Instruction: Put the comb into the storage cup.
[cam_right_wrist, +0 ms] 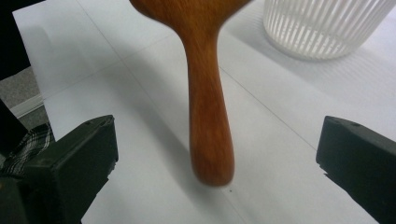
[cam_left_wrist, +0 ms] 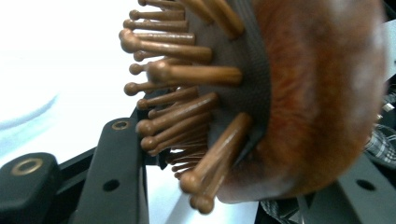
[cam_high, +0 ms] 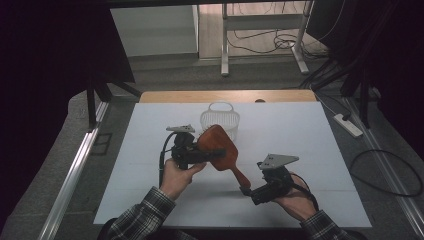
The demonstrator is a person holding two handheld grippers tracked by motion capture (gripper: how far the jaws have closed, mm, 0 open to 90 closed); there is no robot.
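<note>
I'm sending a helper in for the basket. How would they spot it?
Start at the white table sheet and look toward its far middle edge. There, just beyond the wooden hairbrush, stands the basket: small, round, white, with slatted sides and a hoop handle.

Sleeves: plaid, dark with pale checks, on both forearms.
Left tool [cam_high: 200, 150]: black body; grey three-cornered plate on top; black cable looping from its side.
Right tool [cam_high: 248, 191]: black body; grey three-cornered plate with small holes; black cable behind.
Jaws: matt black blocks; brass-ringed screw holes in the left gripper view.
</note>
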